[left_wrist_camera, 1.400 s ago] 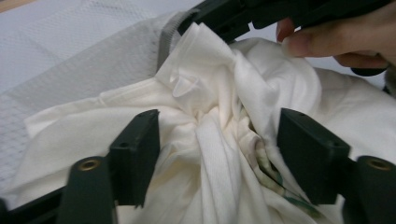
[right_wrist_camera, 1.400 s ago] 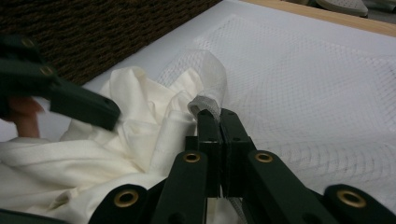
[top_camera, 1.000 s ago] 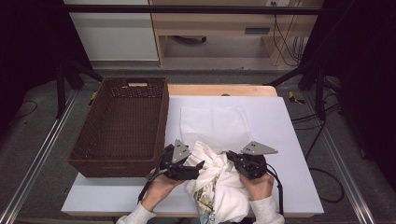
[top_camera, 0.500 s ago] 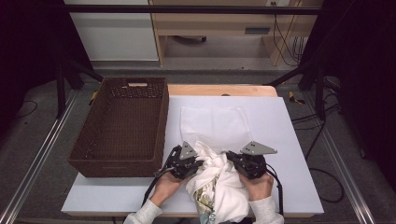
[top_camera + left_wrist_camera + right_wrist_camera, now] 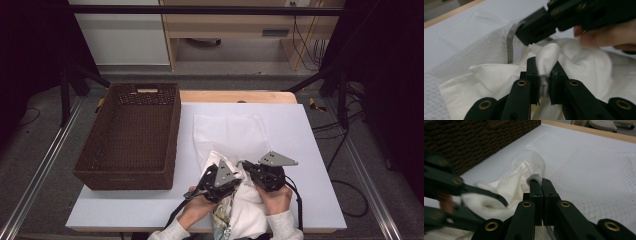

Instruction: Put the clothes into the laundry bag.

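A white garment [image 5: 247,210] lies bunched at the table's front edge, partly inside the mouth of a white mesh bag [image 5: 230,132] spread flat behind it. My left gripper [image 5: 545,67] is shut on a fold of the garment [image 5: 547,55]; its jaws have just closed, with the cloth pinched between the pads. My right gripper [image 5: 541,183] is shut on the mesh bag's grey rim [image 5: 535,178] and lifts it over the cloth [image 5: 506,187]. In the high view the left gripper [image 5: 232,176] and the right gripper [image 5: 246,166] meet tip to tip above the garment.
A dark brown wicker basket [image 5: 130,130] stands on the left of the white table [image 5: 310,150], close beside the bag. A wooden strip runs along the table's far edge. A person's hands and white sleeves come in from the front edge.
The left gripper has moved right, up against the right gripper, and shut on a fold of the garment. The right gripper has kept still on the bag's rim.
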Motion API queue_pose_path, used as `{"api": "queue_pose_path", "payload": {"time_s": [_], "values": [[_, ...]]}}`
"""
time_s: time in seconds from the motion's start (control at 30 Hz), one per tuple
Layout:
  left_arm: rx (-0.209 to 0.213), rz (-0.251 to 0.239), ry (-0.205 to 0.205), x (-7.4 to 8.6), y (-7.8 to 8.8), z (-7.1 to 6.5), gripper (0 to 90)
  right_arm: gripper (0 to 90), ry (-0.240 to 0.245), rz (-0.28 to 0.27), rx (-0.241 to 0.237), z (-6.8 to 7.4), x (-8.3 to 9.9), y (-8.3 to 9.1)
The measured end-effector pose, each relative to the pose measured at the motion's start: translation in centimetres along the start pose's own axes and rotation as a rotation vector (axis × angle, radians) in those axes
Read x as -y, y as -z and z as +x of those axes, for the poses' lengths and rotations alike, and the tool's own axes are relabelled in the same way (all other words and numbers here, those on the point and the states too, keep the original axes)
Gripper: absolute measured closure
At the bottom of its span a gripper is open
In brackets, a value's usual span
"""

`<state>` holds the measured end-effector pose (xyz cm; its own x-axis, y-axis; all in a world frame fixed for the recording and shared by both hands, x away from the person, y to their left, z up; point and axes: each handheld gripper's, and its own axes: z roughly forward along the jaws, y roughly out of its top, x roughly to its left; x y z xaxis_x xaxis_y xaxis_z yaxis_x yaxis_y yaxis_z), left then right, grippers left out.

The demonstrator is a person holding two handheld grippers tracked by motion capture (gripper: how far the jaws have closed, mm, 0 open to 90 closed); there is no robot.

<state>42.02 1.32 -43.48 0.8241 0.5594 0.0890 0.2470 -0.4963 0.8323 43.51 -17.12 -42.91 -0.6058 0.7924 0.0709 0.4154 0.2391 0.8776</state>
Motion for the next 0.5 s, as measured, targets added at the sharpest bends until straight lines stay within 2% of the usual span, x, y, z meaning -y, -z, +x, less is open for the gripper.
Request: {"api": "queue_pose_path", "payload": {"time_s": [0.03,0.17,0.23,0.33,0.37,0.4,0.47,0.5], "values": [[-0.033,0.032,-0.012,0.2,-1.2,-0.2,79.9,89.1,-0.002,-0.014,-0.005,-0.1,-0.1,0.2],[-0.043,0.066,-0.01,-0.1,-2.5,0.1,80.0,89.1,0.02,-0.021,-0.004,0.3,-0.5,0.6],[-0.036,0.066,-0.01,0.0,-2.6,0.3,79.9,89.1,0.022,-0.022,-0.01,0.4,-0.6,0.8],[-0.03,0.04,-0.008,0.3,-2.1,0.5,78.0,89.1,0.011,-0.027,-0.019,0.2,-0.5,0.9],[-0.03,0.04,-0.008,0.3,-2.1,0.5,74.6,89.1,0.011,-0.028,-0.021,0.1,-0.5,1.0],[-0.005,0.021,-0.003,0.3,-1.1,1.0,66.9,89.1,0.012,-0.03,-0.015,0.0,-0.4,1.1],[0.007,0.007,0.015,0.2,0.5,2.0,45.1,89.1,0.012,-0.028,-0.013,-0.2,-0.3,1.3],[0.007,0.007,0.015,0.2,0.5,2.0,38.4,89.1,0.012,-0.028,-0.013,-0.2,-0.3,1.3]]}}
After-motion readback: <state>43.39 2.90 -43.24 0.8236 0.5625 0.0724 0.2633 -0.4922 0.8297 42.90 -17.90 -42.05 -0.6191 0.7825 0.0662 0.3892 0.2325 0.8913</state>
